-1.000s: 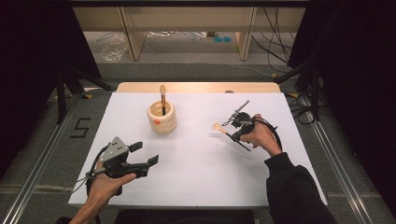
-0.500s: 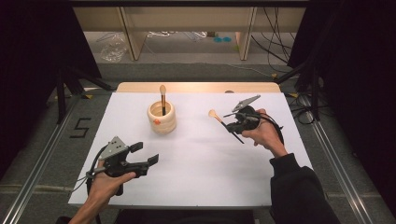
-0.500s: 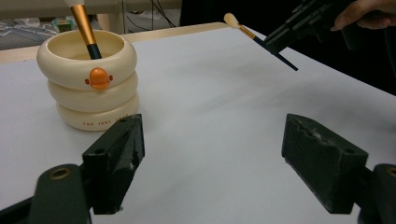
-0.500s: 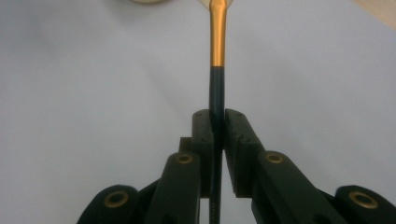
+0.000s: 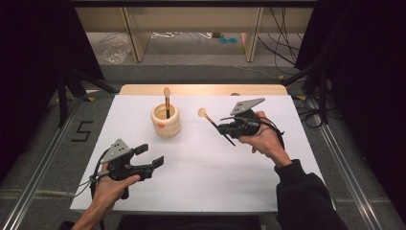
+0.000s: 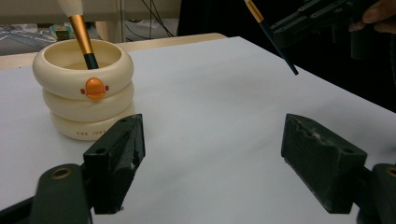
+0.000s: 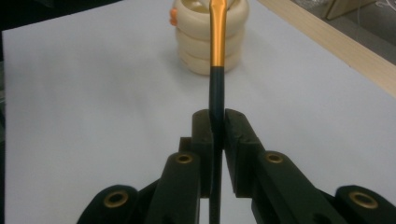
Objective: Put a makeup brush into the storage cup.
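Observation:
A cream ringed cup [image 5: 166,122] with an orange dot stands at the back middle of the white sheet, and a makeup brush [image 5: 167,98] stands upright in it. My right gripper [image 5: 224,128] is to its right, above the sheet, shut on the black handle of a second brush [image 5: 210,120] whose pale head points toward the cup. In the right gripper view the jaws [image 7: 217,123] clamp that brush [image 7: 218,42], with the cup [image 7: 196,51] beyond. My left gripper [image 5: 151,155] rests open at the front left. Its view [image 6: 210,163] shows the cup [image 6: 84,93] and the held brush [image 6: 271,35].
The white sheet [image 5: 206,177] covers the table, with a wooden strip [image 5: 201,89] along its back edge. Black stand legs [image 5: 62,91] rise at the left and right sides. A "5" mark [image 5: 82,131] is on the floor at the left.
My right gripper has risen and moved left toward the cup with the brush in it; the brush head is now higher and nearer the cup. The left gripper has not moved.

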Motion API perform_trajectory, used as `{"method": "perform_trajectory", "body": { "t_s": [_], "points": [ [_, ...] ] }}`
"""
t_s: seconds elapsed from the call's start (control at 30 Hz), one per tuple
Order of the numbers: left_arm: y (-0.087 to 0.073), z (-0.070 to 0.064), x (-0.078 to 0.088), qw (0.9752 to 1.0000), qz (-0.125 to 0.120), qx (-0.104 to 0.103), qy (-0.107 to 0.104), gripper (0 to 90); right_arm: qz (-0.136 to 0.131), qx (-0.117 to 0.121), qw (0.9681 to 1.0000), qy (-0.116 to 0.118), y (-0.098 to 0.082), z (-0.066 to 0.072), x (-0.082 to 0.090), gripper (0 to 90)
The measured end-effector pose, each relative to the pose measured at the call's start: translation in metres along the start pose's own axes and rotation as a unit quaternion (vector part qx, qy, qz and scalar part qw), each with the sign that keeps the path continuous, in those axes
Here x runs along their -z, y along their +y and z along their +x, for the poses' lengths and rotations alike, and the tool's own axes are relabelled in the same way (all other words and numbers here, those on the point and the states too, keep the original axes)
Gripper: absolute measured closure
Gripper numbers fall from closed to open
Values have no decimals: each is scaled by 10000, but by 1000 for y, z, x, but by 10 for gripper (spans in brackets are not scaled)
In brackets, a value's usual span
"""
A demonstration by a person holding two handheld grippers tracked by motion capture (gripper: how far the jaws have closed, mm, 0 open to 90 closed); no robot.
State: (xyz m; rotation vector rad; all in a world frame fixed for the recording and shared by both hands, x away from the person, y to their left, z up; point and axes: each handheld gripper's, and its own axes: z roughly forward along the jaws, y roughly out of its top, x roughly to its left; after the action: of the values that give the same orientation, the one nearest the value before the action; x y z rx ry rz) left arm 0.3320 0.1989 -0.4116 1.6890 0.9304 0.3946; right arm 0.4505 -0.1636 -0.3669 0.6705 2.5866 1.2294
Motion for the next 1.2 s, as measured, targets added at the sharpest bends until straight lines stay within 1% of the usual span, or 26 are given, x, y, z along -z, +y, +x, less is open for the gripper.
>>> {"method": "perform_trajectory", "body": {
  "t_s": [0.1,0.17,0.2,0.23,0.27,0.3,0.37,0.4,0.5,0.53,0.57,0.6,0.63,0.7,0.8,0.83,0.87,0.9,0.97,1.03,1.1,1.13,1.2],
  "points": [
    [3,-1,-2,10000,-51,-35,-35,222,-154,133,9998,57,5,9,1,836],
    [5,-1,-3,10000,-74,-56,-35,222,-200,149,9996,101,8,15,2,837],
    [6,-1,-4,9999,-105,-67,-52,224,-265,210,9994,109,10,17,1,837],
    [8,-3,-4,9999,-134,-7,-5,225,-257,208,9993,167,11,20,2,837],
    [10,-2,-5,9998,-147,-114,-50,225,-318,246,9990,176,12,23,1,837],
    [12,-2,-6,9998,-168,-127,-55,225,-315,281,9989,223,14,25,2,836],
    [14,-3,-9,9996,-207,-143,-81,227,-402,310,9985,225,16,29,1,837],
    [15,-3,-10,9996,-210,-148,-81,227,-397,335,9983,273,17,30,2,837],
    [18,-5,-15,9995,-234,-178,-119,229,-448,362,9979,303,18,35,1,837],
    [19,-5,-18,9995,-228,-170,-138,229,-438,402,9978,310,18,35,2,836],
    [20,-6,-19,9995,-242,-139,-121,229,-445,388,9976,353,18,36,1,837],
    [21,-6,-21,9993,-240,-223,-169,230,-523,389,9973,342,18,38,1,837],
    [23,-7,-22,9993,-246,-237,-181,232,-496,407,9971,398,19,38,1,837],
    [25,-8,-24,9991,-291,-235,-197,234,-571,423,9965,444,19,41,0,837],
    [31,-10,-25,9986,-367,-298,-221,238,-687,478,9951,523,20,44,-1,837],
    [33,-10,-25,9986,-405,-263,-228,238,-730,479,9947,545,20,45,-1,837],
    [35,-10,-25,9983,-411,-317,-256,240,-762,474,9943,582,20,46,-1,836],
    [36,-12,-26,9985,-444,-249,-225,242,-752,495,9941,613,20,46,-1,836],
    [38,-12,-27,9979,-450,-367,-282,245,-783,510,9936,634,20,48,-1,836],
    [40,-14,-29,9979,-456,-346,-315,252,-787,527,9933,667,20,49,-2,836],
    [41,-16,-31,9974,-465,-410,-355,255,-832,531,9927,689,20,51,-3,837],
    [41,-17,-32,9976,-473,-353,-366,258,-832,567,9926,685,20,51,-3,837],
    [43,-18,-33,9970,-456,-471,-419,269,-851,572,9921,718,20,53,-4,836]
  ]
}}
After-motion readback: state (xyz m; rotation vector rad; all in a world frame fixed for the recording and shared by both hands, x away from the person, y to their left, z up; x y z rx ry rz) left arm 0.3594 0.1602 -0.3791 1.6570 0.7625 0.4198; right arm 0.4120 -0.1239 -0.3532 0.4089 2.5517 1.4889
